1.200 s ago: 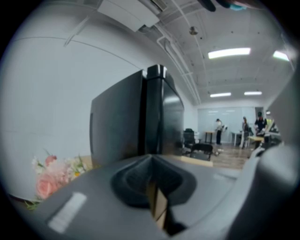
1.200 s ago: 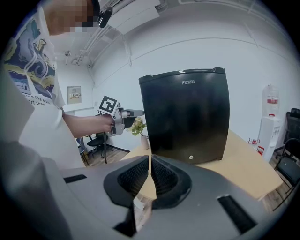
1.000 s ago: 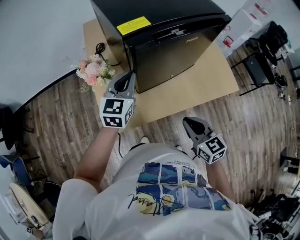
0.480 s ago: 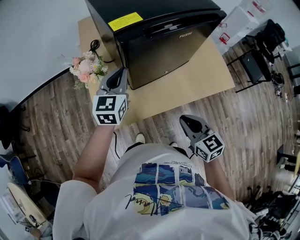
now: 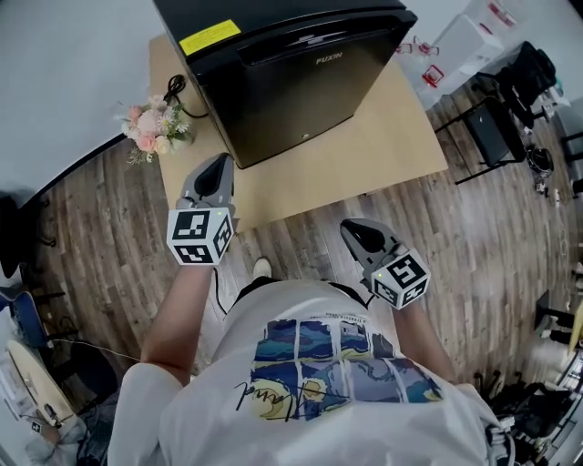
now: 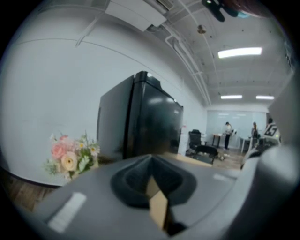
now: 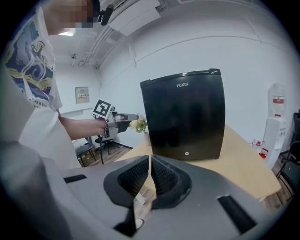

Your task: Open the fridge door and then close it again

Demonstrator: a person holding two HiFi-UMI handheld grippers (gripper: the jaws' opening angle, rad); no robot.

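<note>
While the flowers (image 5: 150,127) sit at upper left, the left gripper (image 5: 217,168) hangs at centre-left, its fingers together on nothing. The fridge (image 5: 282,82) stands at top centre on the surface (image 5: 392,146), long axis vertical, door shut and facing the person. The door is probably rigid and seal-held, best pulled by its top lip. The right gripper (image 5: 353,229), lower right, has its fingers all but together, empty.

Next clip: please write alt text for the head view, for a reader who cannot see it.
Seen from above, a black fridge with its door shut stands on a light wooden table. The person facing it holds the left hand-held gripper and right hand-held gripper short of it, touching nothing. Pink flowers stand at its left.
</note>
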